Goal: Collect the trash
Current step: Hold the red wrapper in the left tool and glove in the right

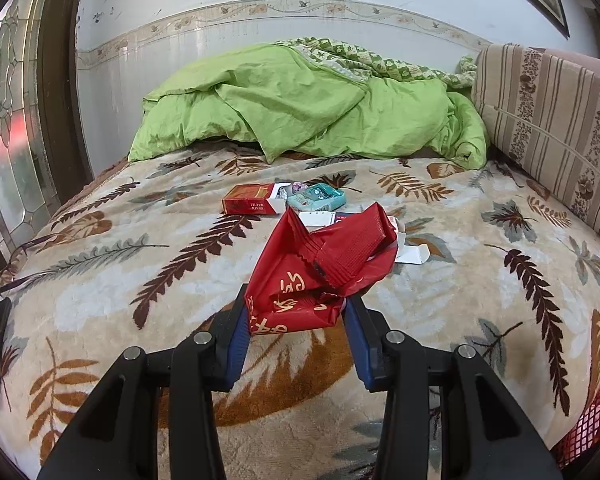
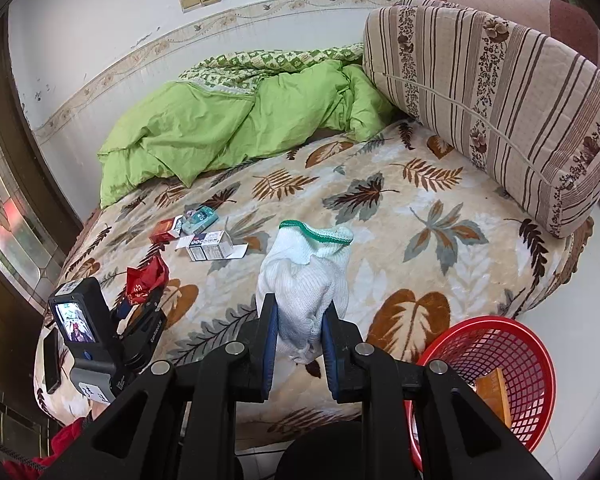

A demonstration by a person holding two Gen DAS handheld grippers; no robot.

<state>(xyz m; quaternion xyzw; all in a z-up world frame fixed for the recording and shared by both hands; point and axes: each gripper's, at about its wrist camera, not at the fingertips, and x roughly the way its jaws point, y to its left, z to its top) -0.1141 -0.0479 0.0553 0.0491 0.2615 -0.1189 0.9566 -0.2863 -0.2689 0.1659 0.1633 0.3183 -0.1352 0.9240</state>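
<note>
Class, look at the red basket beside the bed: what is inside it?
Inside the red basket one orange-brown flat piece shows through the mesh. The basket's near part is hidden behind the right gripper, which holds a white glove, so anything there cannot be seen.

Left tool (image 1: 296,312) with matte black linkage arms, round silver pivot pins, blue finger pads, right tool (image 2: 300,320) built alike, red sleeve (image 2: 66,438) low beside it

The red basket (image 2: 496,376) is partly hidden behind the right claw (image 2: 300,320).
</note>
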